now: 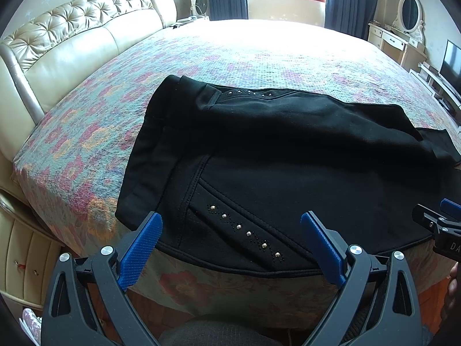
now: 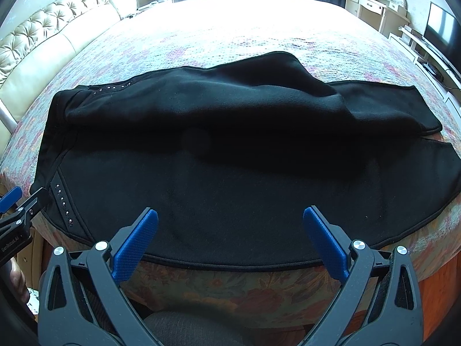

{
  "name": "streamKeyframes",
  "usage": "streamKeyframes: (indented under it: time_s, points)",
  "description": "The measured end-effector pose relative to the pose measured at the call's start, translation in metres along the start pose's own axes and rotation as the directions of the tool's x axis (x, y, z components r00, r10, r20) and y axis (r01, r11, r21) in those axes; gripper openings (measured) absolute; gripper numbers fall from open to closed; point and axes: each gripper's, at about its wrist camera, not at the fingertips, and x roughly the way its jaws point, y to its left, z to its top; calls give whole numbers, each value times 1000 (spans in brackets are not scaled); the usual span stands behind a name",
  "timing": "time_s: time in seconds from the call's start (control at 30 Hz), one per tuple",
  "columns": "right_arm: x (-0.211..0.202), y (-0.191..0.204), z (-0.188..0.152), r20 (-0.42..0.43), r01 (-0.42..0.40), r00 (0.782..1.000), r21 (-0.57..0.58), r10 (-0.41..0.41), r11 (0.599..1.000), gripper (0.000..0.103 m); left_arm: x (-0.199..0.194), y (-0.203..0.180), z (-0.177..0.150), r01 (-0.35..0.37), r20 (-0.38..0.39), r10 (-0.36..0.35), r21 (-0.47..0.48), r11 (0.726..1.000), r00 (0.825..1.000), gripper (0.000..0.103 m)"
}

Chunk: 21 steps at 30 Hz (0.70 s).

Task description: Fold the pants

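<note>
Black pants point(image 1: 288, 158) lie across the near side of the bed, waistband to the left, legs running right. Studded pocket trim point(image 1: 245, 230) shows near the front edge. The far leg lies folded over the near one, bunched along the middle point(image 2: 230, 106). My left gripper point(image 1: 230, 230) is open and empty, just above the pants' near edge by the waist. My right gripper point(image 2: 230, 225) is open and empty, above the near edge at mid-leg. Each gripper shows at the edge of the other's view: the right one point(image 1: 440, 225), the left one point(image 2: 17, 210).
The bed point(image 1: 86, 144) has a floral cover and a tufted cream headboard point(image 1: 72, 37) on the left. A dressing table with a mirror point(image 1: 403, 34) and a TV point(image 1: 452, 60) stand at the right. A fan point(image 1: 198, 4) and a curtained window are at the back.
</note>
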Motion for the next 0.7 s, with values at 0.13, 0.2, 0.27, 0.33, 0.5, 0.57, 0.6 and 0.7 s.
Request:
streamKeyframes:
  time_s: [0.13, 0.2, 0.27, 0.33, 0.5, 0.57, 0.6, 0.7]
  points:
    - [0, 0, 0, -4, -1, 1000, 2, 1, 1000, 101, 0, -1, 0, 2, 0, -2, 0, 1000, 1000, 96]
    - [0, 0, 0, -4, -1, 1000, 1, 1, 1000, 101, -1, 0, 0, 3, 0, -3, -2, 1000, 1000, 96]
    - [0, 1, 0, -3, 0, 1000, 3, 0, 1000, 101, -1, 0, 0, 3, 0, -3, -2, 1000, 1000, 96]
    - [0, 1, -1, -5, 0, 1000, 4, 0, 1000, 101, -1, 0, 0, 4, 0, -4, -1, 1000, 1000, 96]
    - [2, 1, 1, -11, -2, 1000, 4, 2, 1000, 101, -1, 0, 0, 5, -1, -5, 0, 1000, 1000, 96]
    - [2, 1, 1, -12, -3, 1000, 4, 3, 1000, 101, -1, -1, 0, 6, -3, -6, 2, 1000, 1000, 96]
    - [2, 1, 0, -12, -3, 1000, 4, 4, 1000, 101, -1, -2, 0, 8, -3, -8, 2, 1000, 1000, 96]
    - [3, 2, 1, -16, -5, 1000, 1, 5, 1000, 101, -1, -2, 0, 13, -4, -13, 7, 1000, 1000, 96]
